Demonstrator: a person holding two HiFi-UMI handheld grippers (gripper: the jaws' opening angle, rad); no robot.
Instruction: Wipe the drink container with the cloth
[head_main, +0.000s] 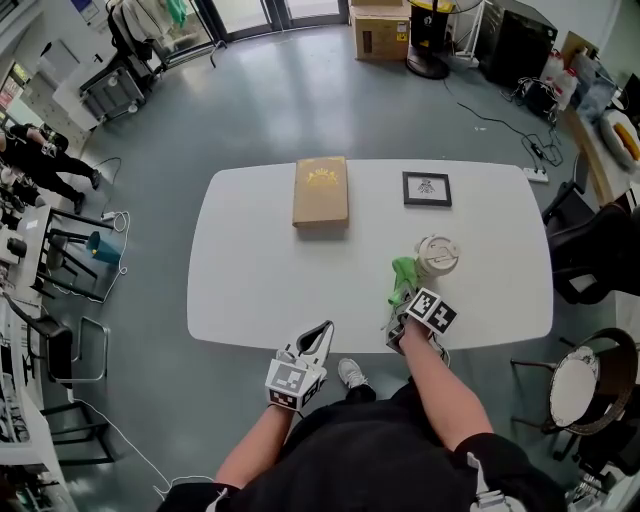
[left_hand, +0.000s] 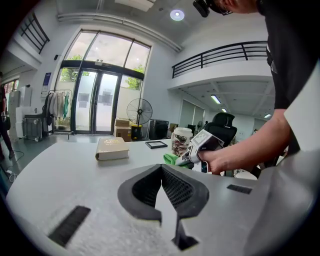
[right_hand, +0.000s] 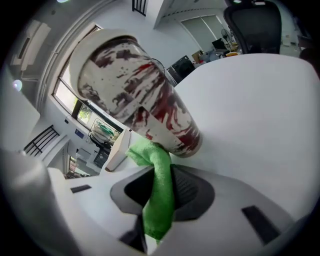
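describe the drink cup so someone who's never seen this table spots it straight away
On the big white table, look at the right half near the front edge: a lidded paper cup stands there. A green cloth held by the right gripper touches it near the base, and it is the only upright thing, streaked dark red, unlike the flat tan book and black picture frame.

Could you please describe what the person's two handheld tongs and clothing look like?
Both the left tongs and right tongs are light grey plastic with black ribbed pads, tapering to a point. Each carries a white cube printed with black square markers. The person wears a black short-sleeved top.
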